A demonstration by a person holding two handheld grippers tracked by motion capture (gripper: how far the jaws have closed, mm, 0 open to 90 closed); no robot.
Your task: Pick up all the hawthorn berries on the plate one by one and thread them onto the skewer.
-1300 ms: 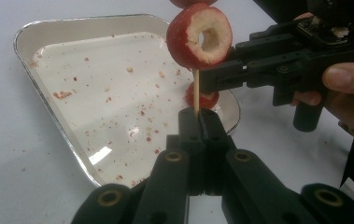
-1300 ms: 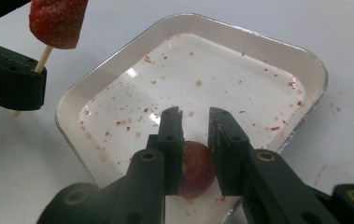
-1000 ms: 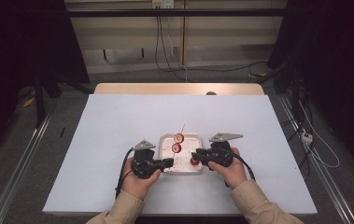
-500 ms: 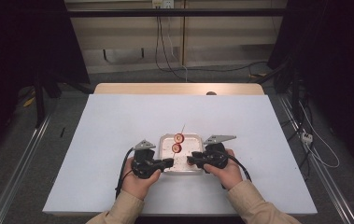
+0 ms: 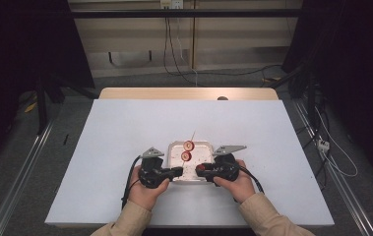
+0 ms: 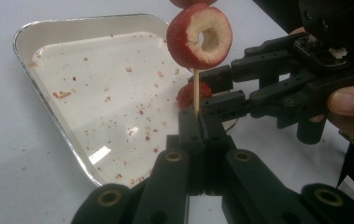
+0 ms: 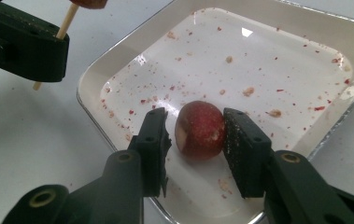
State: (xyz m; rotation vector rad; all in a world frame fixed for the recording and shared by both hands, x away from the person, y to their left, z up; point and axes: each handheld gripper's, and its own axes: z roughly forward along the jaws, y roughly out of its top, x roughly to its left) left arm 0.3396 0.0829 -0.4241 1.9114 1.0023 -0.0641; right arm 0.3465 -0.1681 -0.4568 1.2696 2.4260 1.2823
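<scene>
White worktop (image 5: 125, 147), crumb-flecked metal tray (image 7: 118, 70) near its front edge, left hand-held gripper (image 6: 196, 116) clamped on skewer (image 6: 196, 93) threaded with cored red fruit (image 6: 198, 37), right hand-held gripper (image 7: 194, 133) jaws apart, straddling loose red fruit (image 7: 199, 130) in tray, one pad touching it.

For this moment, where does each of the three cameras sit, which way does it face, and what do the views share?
High view: above the person's side, facing forward and down on the table; both forearms and hands enter from the bottom.
Left gripper view: rides the left gripper, whose jaws are shut on the skewer; the other hand is at right.
Right gripper view: rides the right gripper, its jaws around a red fruit piece.
Shared: the tray appears in all three.
</scene>
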